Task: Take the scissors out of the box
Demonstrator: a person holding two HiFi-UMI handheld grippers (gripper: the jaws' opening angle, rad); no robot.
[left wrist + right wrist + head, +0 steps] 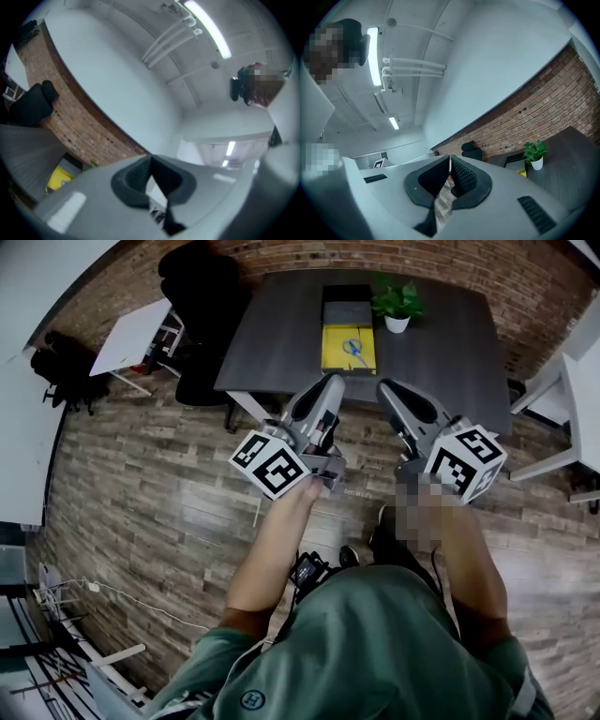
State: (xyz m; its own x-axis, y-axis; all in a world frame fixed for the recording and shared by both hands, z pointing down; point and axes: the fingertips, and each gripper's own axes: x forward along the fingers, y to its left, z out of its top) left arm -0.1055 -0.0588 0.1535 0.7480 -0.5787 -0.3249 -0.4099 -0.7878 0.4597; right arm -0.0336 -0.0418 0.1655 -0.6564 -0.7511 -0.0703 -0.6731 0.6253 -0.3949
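We are at the approach step: our left tongs (328, 385) and right tongs (387, 390) are closed, empty. Next we must open one over the blue-handled scissors (354, 348) in the yellow box (331, 356), upper centre.

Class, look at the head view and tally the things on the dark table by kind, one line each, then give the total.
Box: 1
Scissors, blue, lying in the box: 1
Potted plant: 1
Total: 3
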